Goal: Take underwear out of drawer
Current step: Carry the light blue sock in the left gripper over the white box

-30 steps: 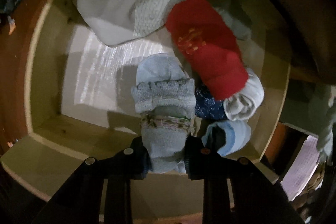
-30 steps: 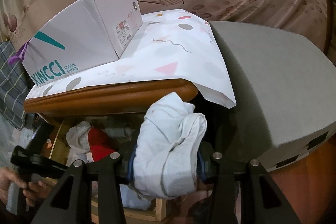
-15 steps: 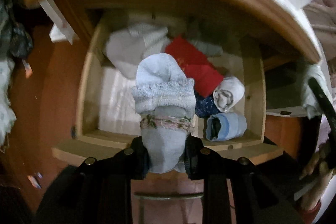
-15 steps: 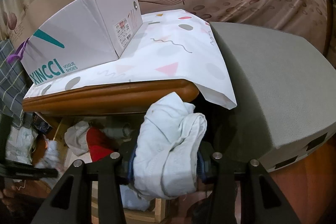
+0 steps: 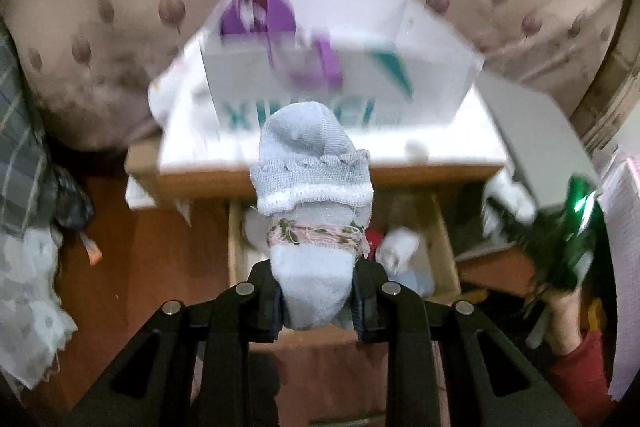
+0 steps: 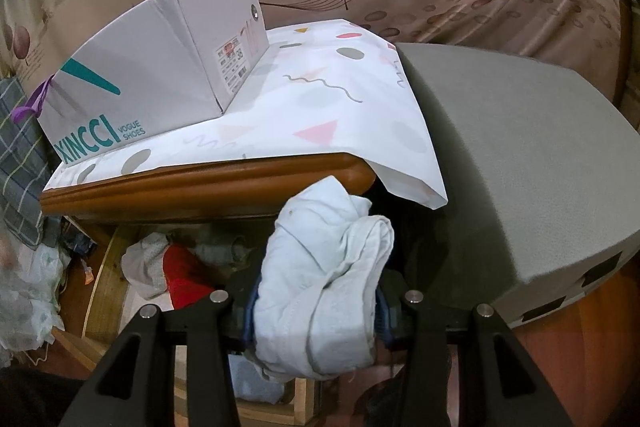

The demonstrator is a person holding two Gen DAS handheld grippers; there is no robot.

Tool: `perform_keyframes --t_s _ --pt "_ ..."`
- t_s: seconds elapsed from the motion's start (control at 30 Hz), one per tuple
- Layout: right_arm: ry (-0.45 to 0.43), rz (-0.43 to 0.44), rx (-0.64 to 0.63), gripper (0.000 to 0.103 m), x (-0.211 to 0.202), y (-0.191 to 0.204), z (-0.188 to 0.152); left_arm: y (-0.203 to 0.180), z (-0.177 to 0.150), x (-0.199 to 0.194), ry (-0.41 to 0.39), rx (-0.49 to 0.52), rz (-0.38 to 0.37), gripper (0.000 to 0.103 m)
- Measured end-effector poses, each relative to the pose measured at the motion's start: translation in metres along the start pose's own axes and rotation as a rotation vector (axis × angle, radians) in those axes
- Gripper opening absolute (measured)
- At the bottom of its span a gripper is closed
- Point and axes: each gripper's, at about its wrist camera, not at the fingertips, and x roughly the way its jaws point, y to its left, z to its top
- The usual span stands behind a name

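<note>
My left gripper is shut on a rolled pale blue knitted garment with a frilled band and a floral trim, held up above the open wooden drawer. My right gripper is shut on a bundled white underwear, held in front of the cabinet's brown top edge. The drawer below still holds a red garment and white and blue bundles. In the left wrist view the right gripper's device and a hand in a red sleeve show at the far right.
A white shoe box with teal lettering stands on a patterned white cloth over the cabinet. A grey padded surface lies to the right. Leaf-patterned curtain behind; checked fabric and white lace at the left.
The left gripper rose out of the drawer with the blue knitted garment and tilted up, so the cabinet top and shoe box came into view. The right gripper kept still.
</note>
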Motion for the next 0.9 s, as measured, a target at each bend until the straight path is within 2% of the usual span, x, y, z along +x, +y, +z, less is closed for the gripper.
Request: perform_keyframes --t_s 0.13,0.2,0.3,0.37,0.57,0.77,0.9 --pt "-0.008 -0.002 0.007 0.044 -0.002 -0.002 0.000 0.009 0.041 -0.034 -0.099 0.007 0.048 0.023" --pt "-0.013 0.000 0.015 0.044 -0.004 -0.004 0.000 0.016 0.066 -0.040 -0.128 -0.004 0.048 0.023" --pt "-0.013 0.000 0.026 0.044 -0.004 -0.007 0.001 0.020 0.098 -0.034 -0.156 -0.003 0.072 0.023" --pt "-0.013 -0.001 0.025 0.044 -0.004 -0.007 0.001 0.022 0.115 -0.026 -0.171 -0.006 0.114 0.023" --pt "-0.017 -0.007 0.018 0.044 -0.004 -0.007 0.002 0.030 0.158 0.022 -0.140 -0.009 0.143 0.023" --pt "-0.016 -0.008 0.046 0.044 -0.003 -0.013 0.003 0.040 0.171 0.073 -0.067 -0.017 0.171 0.023" --pt "-0.014 -0.017 0.037 0.044 -0.001 -0.011 0.004 0.044 0.177 0.092 -0.070 -0.022 0.163 0.023"
